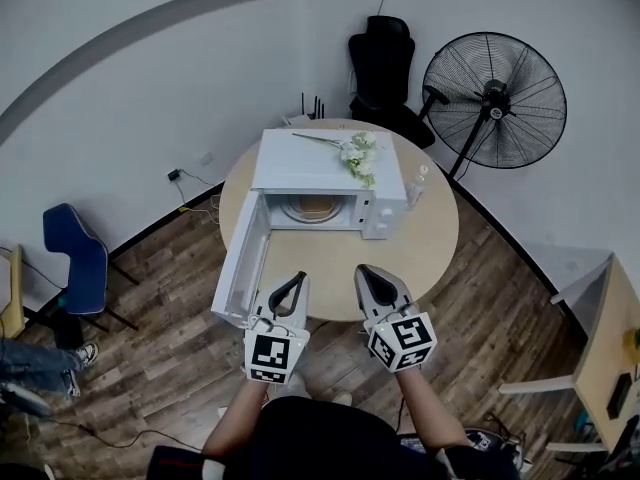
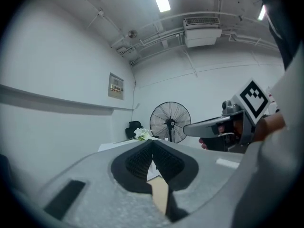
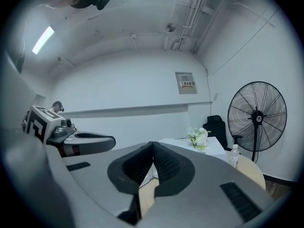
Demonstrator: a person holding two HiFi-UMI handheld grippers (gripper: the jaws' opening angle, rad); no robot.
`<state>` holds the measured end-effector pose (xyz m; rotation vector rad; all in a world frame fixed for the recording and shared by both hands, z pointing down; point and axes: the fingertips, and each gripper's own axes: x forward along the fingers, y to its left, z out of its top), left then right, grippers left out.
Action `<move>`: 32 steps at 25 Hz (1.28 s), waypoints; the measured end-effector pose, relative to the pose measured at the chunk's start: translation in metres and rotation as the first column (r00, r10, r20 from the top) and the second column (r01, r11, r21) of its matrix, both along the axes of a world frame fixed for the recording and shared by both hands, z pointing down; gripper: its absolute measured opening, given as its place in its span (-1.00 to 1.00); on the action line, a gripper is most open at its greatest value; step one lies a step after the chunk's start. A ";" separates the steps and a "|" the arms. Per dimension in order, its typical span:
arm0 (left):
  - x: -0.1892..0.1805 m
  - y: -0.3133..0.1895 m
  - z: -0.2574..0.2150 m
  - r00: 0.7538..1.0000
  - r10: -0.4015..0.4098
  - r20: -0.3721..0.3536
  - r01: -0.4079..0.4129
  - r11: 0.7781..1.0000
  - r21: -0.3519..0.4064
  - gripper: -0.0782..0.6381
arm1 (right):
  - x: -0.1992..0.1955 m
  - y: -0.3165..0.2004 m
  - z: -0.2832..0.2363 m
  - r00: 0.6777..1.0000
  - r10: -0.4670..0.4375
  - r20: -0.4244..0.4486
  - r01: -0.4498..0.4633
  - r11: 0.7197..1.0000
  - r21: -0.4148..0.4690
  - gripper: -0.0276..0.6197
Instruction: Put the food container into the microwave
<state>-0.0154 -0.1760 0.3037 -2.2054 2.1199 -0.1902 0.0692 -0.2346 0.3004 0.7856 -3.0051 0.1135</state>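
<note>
Standing on a round wooden table [image 1: 440, 238], one white microwave [image 1: 320, 163] is seen with its door [image 1: 243, 258] swung fully open to the left, past the table's edge. The food container [image 1: 313, 207] is made out only as a round tan shape lying inside the lit cavity, which faces the two grippers. One bunch of white flowers [image 1: 360, 156] is laid on the microwave's top, and one clear water bottle [image 1: 417, 183] is stood on the table just beside the microwave's right end.

The left gripper [image 1: 298, 279] is held level near the table's edge, close to the lower end of the open door, which is the nearest thing in its way. The right gripper [image 1: 366, 271] is held beside it, apart from it. On each gripper the fingers are pressed together with nothing between them, as is shown in the left gripper view [image 2: 152, 141] and the right gripper view [image 3: 153, 144].

Behind the table, one large black pedestal fan [image 1: 494, 100] and one black chair [image 1: 383, 68] are placed against the wall. A second chair, blue [image 1: 72, 253], is set at the left on the wood floor, so two chairs are counted. A person's legs [image 1: 40, 363] are caught at the left edge.

Black-and-white square markers are carried on one cube per gripper. A small wall panel [image 3: 185, 83] bears print too small to be read, and no brand can be read on the microwave.
</note>
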 end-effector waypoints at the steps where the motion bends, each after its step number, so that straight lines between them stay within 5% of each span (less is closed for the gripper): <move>1: 0.003 0.002 -0.002 1.000 0.001 0.004 -0.001 1.000 0.005 -0.73 | 0.004 0.001 -0.004 1.000 0.004 0.006 -0.004 1.000 0.008 -0.88; 12: 0.017 0.019 -0.018 1.000 0.004 0.016 -0.004 1.000 0.028 -0.73 | 0.028 0.015 -0.020 0.997 0.033 0.064 -0.035 0.999 0.032 -0.88; 32: 0.025 0.027 -0.021 1.000 0.001 0.011 -0.002 1.000 0.027 -0.73 | 0.036 0.025 -0.023 0.999 0.038 0.040 -0.040 0.997 0.067 -0.88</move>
